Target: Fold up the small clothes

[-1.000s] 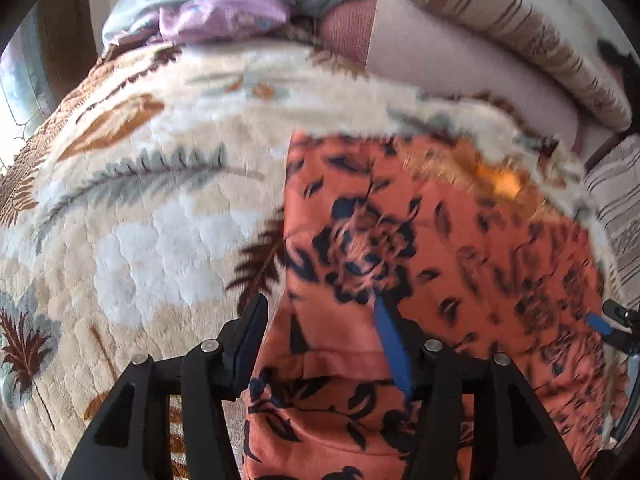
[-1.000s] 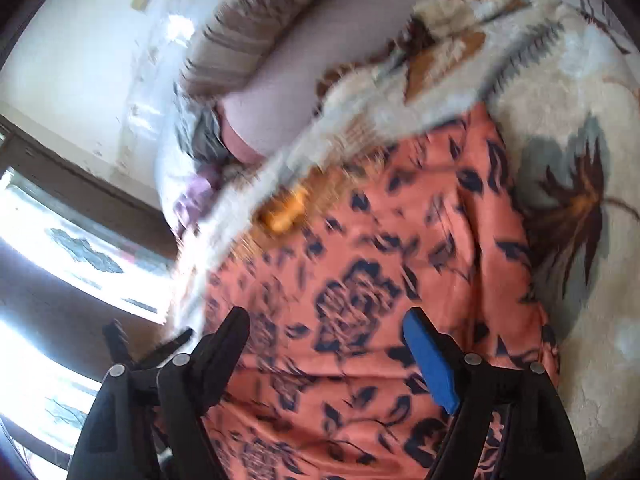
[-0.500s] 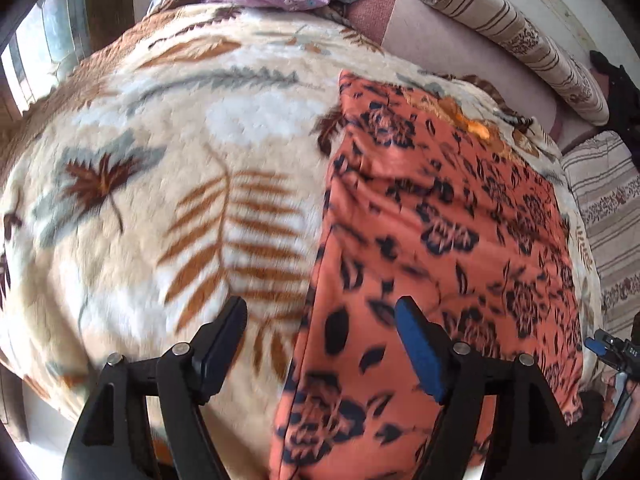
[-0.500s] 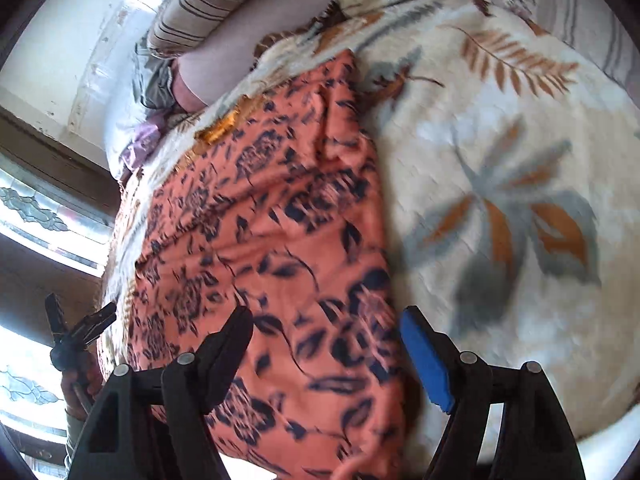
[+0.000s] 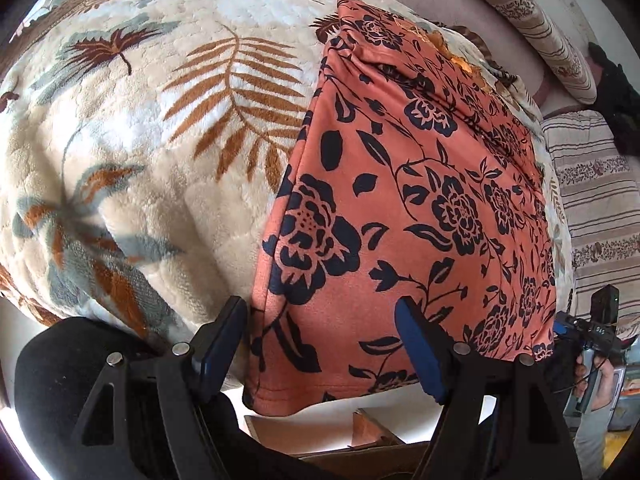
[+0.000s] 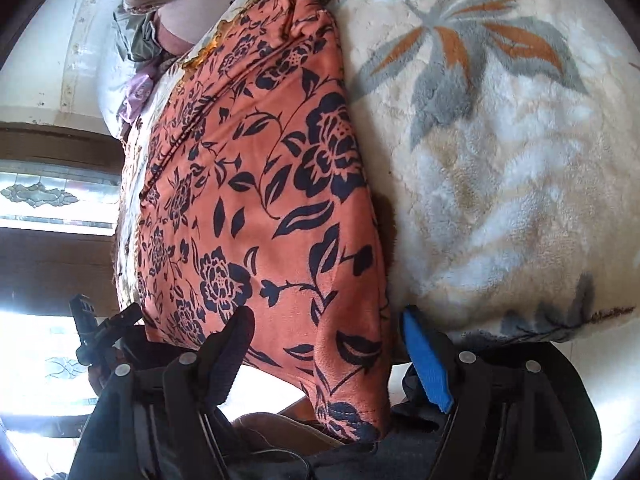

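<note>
An orange garment with a dark floral print [image 5: 400, 200] lies flat on a cream leaf-patterned blanket [image 5: 140, 140], its near hem hanging over the bed's edge. My left gripper [image 5: 320, 336] is open, its jaws either side of the garment's near left corner. The garment also shows in the right wrist view [image 6: 260, 200]. My right gripper [image 6: 326, 344] is open, jaws either side of the near right corner. Each gripper appears small in the other's view: the right one at the far right [image 5: 592, 332], the left one at the far left [image 6: 100, 332]. Neither holds cloth.
Striped pillows [image 5: 540, 20] and a striped cushion [image 5: 600, 208] lie at the bed's far right. A purple cloth [image 6: 136, 92] and grey clothes lie at the head end. Cardboard [image 5: 320, 436] sits on the floor below the bed edge. A window [image 6: 48, 200] is at left.
Both grippers have pulled back from over the middle of the garment to its near hem at the bed's edge. Both stayed open.
</note>
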A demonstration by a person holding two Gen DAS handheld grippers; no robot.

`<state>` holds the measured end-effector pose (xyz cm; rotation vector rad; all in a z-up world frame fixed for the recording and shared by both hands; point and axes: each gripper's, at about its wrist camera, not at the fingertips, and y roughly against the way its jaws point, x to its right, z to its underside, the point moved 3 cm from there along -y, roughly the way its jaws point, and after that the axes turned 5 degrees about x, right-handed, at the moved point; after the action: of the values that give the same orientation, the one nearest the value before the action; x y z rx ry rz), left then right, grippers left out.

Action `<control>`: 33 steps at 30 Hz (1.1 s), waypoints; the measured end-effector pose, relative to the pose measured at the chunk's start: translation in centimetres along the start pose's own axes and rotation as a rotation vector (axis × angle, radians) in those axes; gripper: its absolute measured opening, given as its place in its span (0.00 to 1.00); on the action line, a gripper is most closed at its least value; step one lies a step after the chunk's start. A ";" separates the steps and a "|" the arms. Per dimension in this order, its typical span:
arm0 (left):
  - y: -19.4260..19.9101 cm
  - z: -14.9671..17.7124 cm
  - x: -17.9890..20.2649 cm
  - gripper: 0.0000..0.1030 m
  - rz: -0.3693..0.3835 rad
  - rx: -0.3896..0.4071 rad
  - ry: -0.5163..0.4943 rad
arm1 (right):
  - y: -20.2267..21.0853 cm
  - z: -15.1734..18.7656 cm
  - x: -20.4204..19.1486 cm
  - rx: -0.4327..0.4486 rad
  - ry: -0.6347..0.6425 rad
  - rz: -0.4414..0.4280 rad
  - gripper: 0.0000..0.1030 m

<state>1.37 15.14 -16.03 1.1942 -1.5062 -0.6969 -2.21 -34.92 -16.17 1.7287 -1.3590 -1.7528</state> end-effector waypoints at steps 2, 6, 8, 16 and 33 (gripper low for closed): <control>-0.7 0.0 -0.9 0.74 -0.002 -0.021 0.036 | -0.9 0.3 -0.1 -0.027 0.017 0.024 0.61; -0.6 0.0 -1.2 0.62 -0.008 -0.016 0.051 | -1.0 0.3 0.2 -0.022 0.021 0.027 0.59; -0.5 0.3 -1.4 0.50 -0.035 -0.025 0.040 | -0.8 0.5 0.1 -0.019 0.035 0.049 0.50; -0.6 0.9 -1.3 0.39 -0.100 -0.027 -0.031 | -0.5 0.8 0.5 -0.004 0.034 0.060 0.46; 0.6 -0.5 -0.9 0.06 -0.029 0.007 -0.025 | 0.7 0.0 0.8 0.053 -0.073 -0.091 0.08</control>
<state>1.61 16.21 -15.71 1.2185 -1.5159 -0.7294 -2.66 -35.91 -16.08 1.7968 -1.3894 -1.8619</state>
